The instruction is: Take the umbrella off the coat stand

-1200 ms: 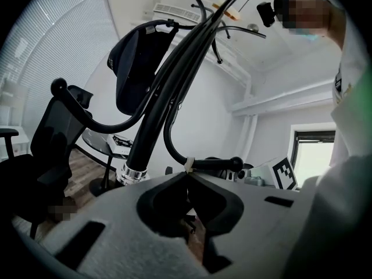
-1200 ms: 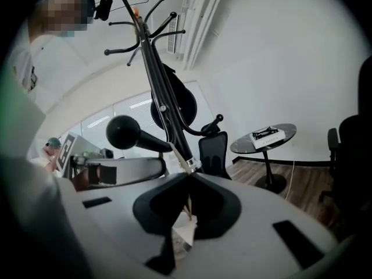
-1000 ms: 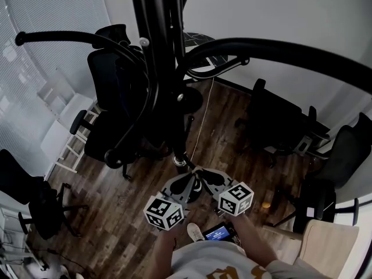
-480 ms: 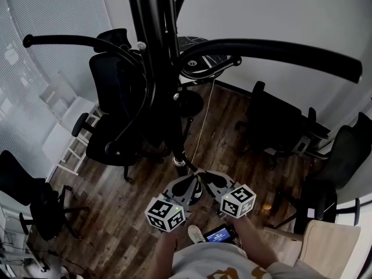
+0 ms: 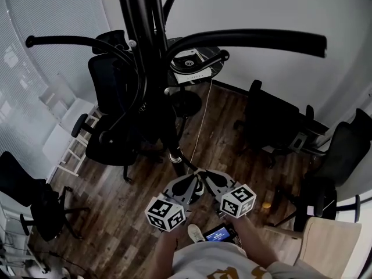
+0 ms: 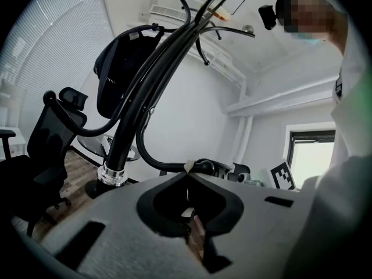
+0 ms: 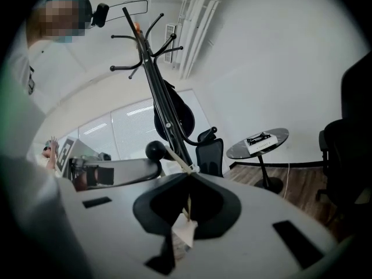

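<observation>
The stand (image 5: 145,45) is a bundle of black tubes bound low down by a silver ring (image 5: 174,156). It rises from the wood floor (image 5: 226,127) towards the head camera, and its curved arms spread out above. The umbrella (image 6: 116,68) appears to be the black bundled shape hanging against the tubes about halfway up. In the left gripper view it shows above a chair (image 6: 46,138). It is well above both grippers, and neither touches it.

The left gripper (image 6: 187,172) is closed, tips together, with nothing from the scene between them. A low hook (image 6: 168,168) of the stand curves down and ends in a ball just beyond those tips. Whether it touches them cannot be told.

The right gripper (image 7: 189,172) is also closed and empty. It points up along the stand, and the same ball is just left of its tips.

From the head view both grippers are held low and close together in front of the person. Their tips converge near the foot of the stand, just below the ring.

Beyond the stand, near the wall, a round table (image 5: 216,61) carries a book (image 5: 189,68).
</observation>
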Demonstrator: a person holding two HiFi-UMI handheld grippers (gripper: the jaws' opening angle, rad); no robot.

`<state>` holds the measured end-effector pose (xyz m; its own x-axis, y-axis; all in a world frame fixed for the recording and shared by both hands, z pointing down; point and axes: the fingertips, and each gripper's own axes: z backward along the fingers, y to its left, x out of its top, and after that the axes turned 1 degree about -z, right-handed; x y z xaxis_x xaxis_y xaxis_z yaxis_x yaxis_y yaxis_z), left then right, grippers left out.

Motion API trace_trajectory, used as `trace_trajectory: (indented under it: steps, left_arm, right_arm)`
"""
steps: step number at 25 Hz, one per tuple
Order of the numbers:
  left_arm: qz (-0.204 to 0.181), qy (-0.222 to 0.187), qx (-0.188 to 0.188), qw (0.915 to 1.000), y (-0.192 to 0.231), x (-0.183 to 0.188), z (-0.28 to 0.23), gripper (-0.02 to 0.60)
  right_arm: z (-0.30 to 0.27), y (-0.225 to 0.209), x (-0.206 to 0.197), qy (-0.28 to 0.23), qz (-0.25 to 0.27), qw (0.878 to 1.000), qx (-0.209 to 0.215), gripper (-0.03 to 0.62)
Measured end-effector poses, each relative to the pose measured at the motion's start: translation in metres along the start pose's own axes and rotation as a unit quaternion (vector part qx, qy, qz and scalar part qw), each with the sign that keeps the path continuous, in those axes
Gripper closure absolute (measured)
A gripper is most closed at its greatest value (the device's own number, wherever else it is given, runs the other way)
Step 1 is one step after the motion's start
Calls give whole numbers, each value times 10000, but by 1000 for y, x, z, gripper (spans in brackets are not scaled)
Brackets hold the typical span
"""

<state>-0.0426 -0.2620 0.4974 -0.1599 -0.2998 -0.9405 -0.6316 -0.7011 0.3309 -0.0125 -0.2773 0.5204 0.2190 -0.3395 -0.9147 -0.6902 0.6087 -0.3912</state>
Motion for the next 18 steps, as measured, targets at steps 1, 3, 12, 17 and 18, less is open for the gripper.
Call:
trace_trajectory:
  steps: [1, 3, 12, 17, 18]
  left_arm:
    - [1, -10, -10, 10000, -2, 0, 0, 558]
    - [-14, -25, -36, 10000, -5, 2, 0, 558]
    - [-21, -82, -123, 9999, -15, 6, -1, 558]
    - [-26, -85, -83, 9999, -15, 6, 2, 558]
    - [-26, -99, -78, 9999, -16, 6, 3, 558]
  right_arm:
    - [1, 0, 1, -18, -17, 10000, 8, 574]
    - [4, 1, 3, -56, -74, 9999, 46, 574]
    - [14, 2, 9, -106, -35, 9999, 31, 574]
    - [20, 5, 7, -94, -24, 9999, 28, 574]
    - [21, 5, 7, -102, -20, 9999, 33, 574]
